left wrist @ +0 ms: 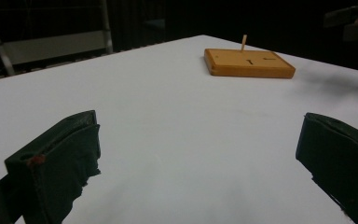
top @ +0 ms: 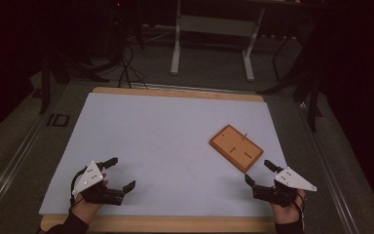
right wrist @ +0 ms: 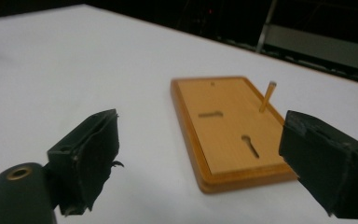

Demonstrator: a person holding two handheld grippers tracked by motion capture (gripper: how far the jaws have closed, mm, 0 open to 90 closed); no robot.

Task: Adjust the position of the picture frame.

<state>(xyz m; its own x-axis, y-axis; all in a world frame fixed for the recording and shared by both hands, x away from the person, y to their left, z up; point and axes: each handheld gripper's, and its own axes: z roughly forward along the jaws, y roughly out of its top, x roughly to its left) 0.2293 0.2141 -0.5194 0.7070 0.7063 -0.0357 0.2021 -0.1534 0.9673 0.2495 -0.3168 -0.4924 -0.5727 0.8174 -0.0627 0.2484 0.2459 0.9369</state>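
both sets of fingers wide open, nothing in them yet

right gripper (top: 259,171) sits just beside the near corner of the wooden board (top: 236,147), fingers (right wrist: 86,154) spread wide and empty; left gripper (top: 121,172) is the same, well apart on the white worktop (top: 165,146). the board lies flat with a thin peg (right wrist: 267,96) standing near its far edge. looks like the approach step to me; next move probably means easing the right one onto the board or peg.

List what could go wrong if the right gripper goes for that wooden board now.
The thin wooden peg stands tilted at the flat orange-brown wooden board's far edge; a jaw brushing it might snap it or knock it out. The board lies loose on the smooth white table sheet, so the open right gripper may push it away instead of gripping it.
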